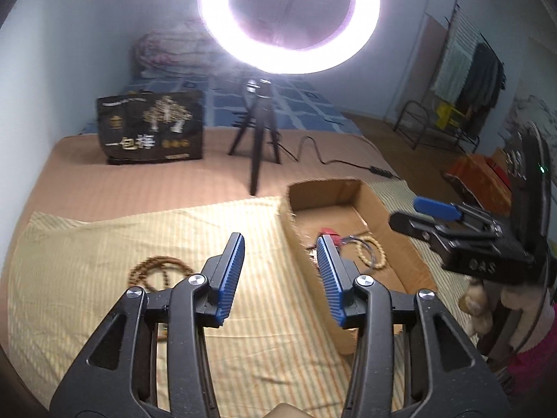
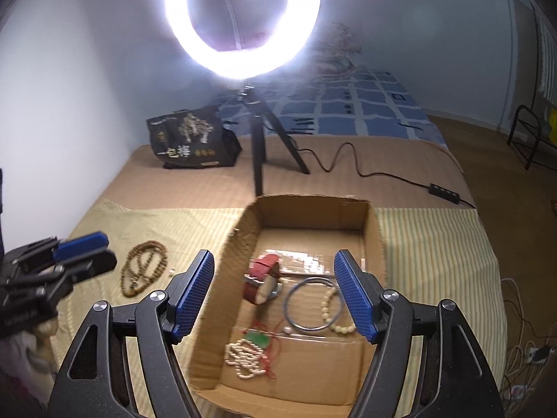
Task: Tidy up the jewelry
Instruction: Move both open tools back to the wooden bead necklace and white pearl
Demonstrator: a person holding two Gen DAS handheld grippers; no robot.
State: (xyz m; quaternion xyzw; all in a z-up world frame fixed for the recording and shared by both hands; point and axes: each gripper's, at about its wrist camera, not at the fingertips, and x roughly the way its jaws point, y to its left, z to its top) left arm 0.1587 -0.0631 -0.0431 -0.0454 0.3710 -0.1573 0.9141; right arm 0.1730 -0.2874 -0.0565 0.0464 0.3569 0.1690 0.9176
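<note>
An open cardboard box (image 2: 374, 240) sits on the striped yellow cloth (image 2: 435, 244). In it lie a red-strap watch (image 2: 263, 278), a silver bangle (image 2: 311, 304), a pale bead bracelet (image 2: 330, 310), a white pearl string (image 2: 243, 358) and a green pendant on red cord (image 2: 259, 341). A brown bead necklace (image 2: 142, 271) lies on the cloth left of the box, also in the left wrist view (image 1: 160, 273). My right gripper (image 2: 275, 264) is open and empty above the box. My left gripper (image 1: 282, 247) is open and empty over the cloth, right of the necklace.
A ring light (image 2: 243, 17) on a black tripod (image 2: 259, 153) stands behind the box, its cable (image 2: 348, 160) running right to a switch. A black printed bag (image 1: 149, 129) stands at the back left. A blue checked blanket (image 2: 365, 108) lies beyond. The box (image 1: 369, 195) shows in the left view.
</note>
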